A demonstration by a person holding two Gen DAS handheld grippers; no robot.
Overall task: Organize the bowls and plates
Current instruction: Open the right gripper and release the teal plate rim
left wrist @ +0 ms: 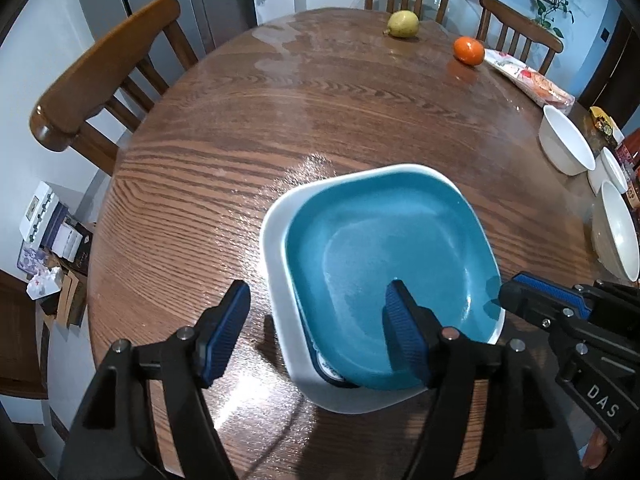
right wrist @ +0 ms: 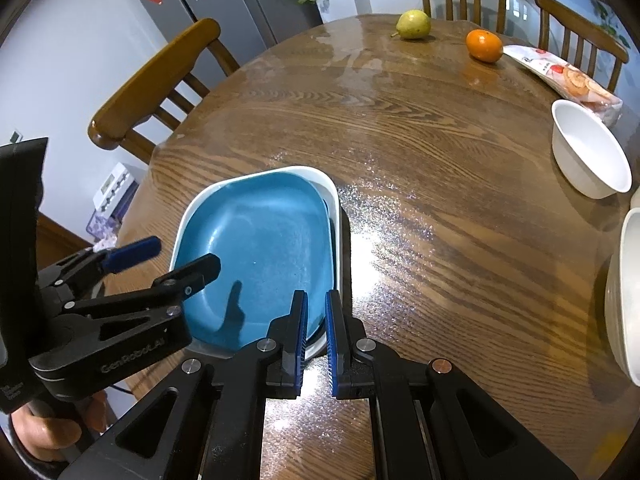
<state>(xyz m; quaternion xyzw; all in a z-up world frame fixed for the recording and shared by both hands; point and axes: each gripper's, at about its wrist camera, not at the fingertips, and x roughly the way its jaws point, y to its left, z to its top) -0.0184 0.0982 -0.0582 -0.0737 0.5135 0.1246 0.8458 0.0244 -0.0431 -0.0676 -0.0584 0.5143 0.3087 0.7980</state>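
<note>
A blue square plate (left wrist: pixel 392 248) lies inside a larger white square plate (left wrist: pixel 276 276) on the wooden table; both show in the right wrist view (right wrist: pixel 260 248) too. My left gripper (left wrist: pixel 316 328) is open, one finger over the blue plate, the other outside the white rim on the left. My right gripper (right wrist: pixel 317 332) is narrowly open at the plates' near right edge, its fingers astride the rims without pressing on them. White bowls (left wrist: pixel 566 142) (right wrist: pixel 588 152) stand at the table's right edge, with more bowls (left wrist: pixel 618 232) nearer.
A pear (left wrist: pixel 403 23), an orange (left wrist: pixel 468 50) and a snack packet (left wrist: pixel 528 76) lie at the far side. Wooden chairs (left wrist: pixel 104 68) ring the table. A fridge (right wrist: pixel 224 4) stands behind on the left.
</note>
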